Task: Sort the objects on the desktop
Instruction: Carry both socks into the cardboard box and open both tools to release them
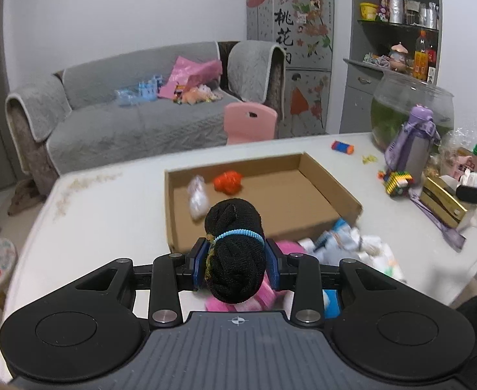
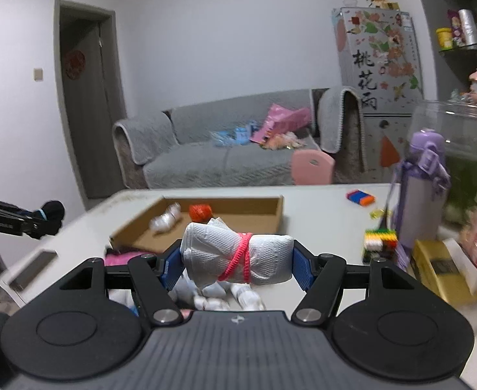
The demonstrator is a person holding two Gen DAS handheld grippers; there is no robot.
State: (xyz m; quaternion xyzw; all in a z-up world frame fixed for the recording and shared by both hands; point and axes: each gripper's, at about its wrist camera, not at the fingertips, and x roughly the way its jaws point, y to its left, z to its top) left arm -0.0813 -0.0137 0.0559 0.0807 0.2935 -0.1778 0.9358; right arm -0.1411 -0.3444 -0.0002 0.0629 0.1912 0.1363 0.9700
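Observation:
My left gripper (image 1: 235,260) is shut on a black mesh bundle (image 1: 233,260) bound with a blue band, held above the table near the front edge of a shallow cardboard box (image 1: 332,191). In the box lie an orange bundle (image 1: 228,182) and a white bundle (image 1: 198,200). My right gripper (image 2: 237,261) is shut on a white bundle (image 2: 238,256) tied with a pink band, raised in front of the same cardboard box (image 2: 258,214). The left gripper with its black bundle (image 2: 51,217) shows at the far left of the right wrist view. More white and pink bundles (image 1: 352,247) lie below the grippers.
A purple water bottle (image 1: 414,143), a glass fishbowl (image 1: 410,110), a block cube (image 1: 397,182), a gold box (image 1: 443,201) and snack packs crowd the table's right side. A small orange-blue toy (image 1: 342,147) lies beyond the box. A pink chair (image 1: 250,122) and grey sofa (image 1: 134,120) stand behind.

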